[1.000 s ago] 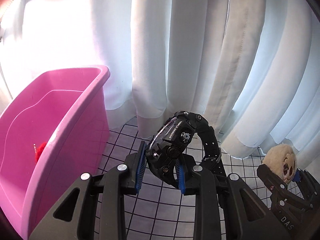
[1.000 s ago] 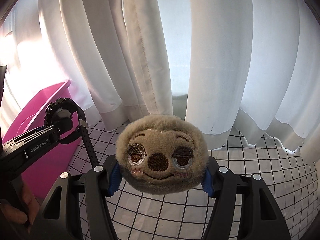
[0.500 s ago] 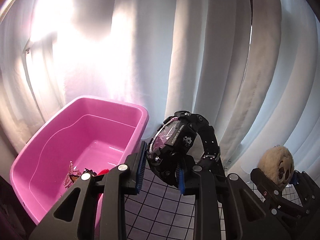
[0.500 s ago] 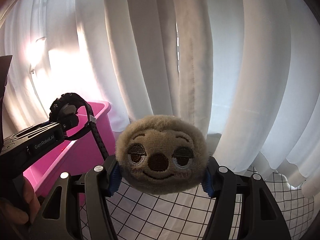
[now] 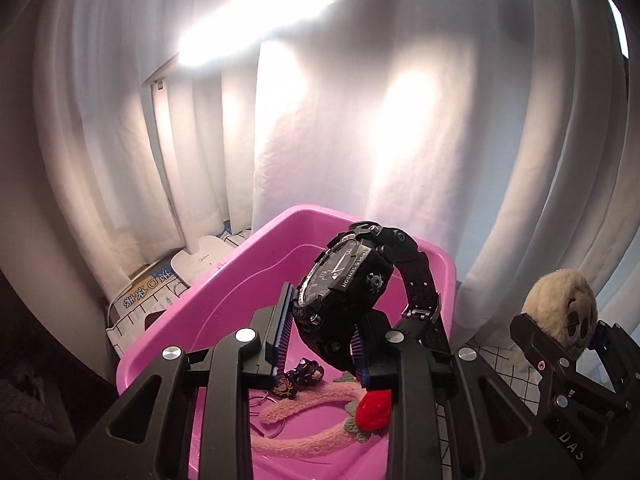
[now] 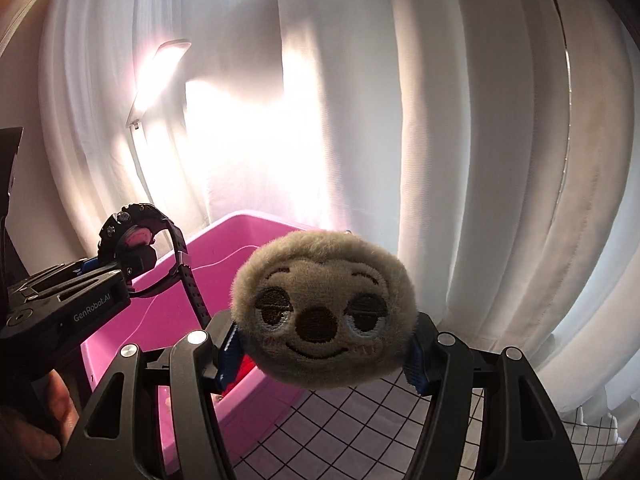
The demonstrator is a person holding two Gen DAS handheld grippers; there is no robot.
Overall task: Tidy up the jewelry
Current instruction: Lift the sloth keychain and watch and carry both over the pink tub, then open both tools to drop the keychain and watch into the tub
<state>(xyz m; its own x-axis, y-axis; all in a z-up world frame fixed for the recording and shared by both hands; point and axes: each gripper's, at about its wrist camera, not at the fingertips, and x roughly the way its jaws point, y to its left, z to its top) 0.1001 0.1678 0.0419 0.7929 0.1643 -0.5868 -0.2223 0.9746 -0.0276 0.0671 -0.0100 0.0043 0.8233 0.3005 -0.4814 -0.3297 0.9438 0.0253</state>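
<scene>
My left gripper [image 5: 320, 338] is shut on a black sports watch [image 5: 344, 284] and holds it above the open pink bin [image 5: 224, 280]. The bin holds a pink fuzzy headband [image 5: 304, 404], a red piece [image 5: 374, 404] and a small dark trinket [image 5: 304, 370]. My right gripper [image 6: 320, 354] is shut on a beige plush sloth face [image 6: 322, 312], held up beside the bin [image 6: 168, 312], to its right. The left gripper with the watch [image 6: 132, 228] shows at the left of the right wrist view. The plush [image 5: 560, 308] shows at the right of the left wrist view.
White curtains [image 5: 400, 120] hang close behind the bin. A lit desk lamp [image 5: 256, 20] stands at the back left, its white base [image 5: 200, 258] beside the bin on printed paper [image 5: 140, 292]. A grid-patterned cloth [image 6: 360, 432] covers the table.
Both grippers have risen and swung left. The watch now hangs over the bin's inside instead of beside it, and the plush has come up next to the bin.
</scene>
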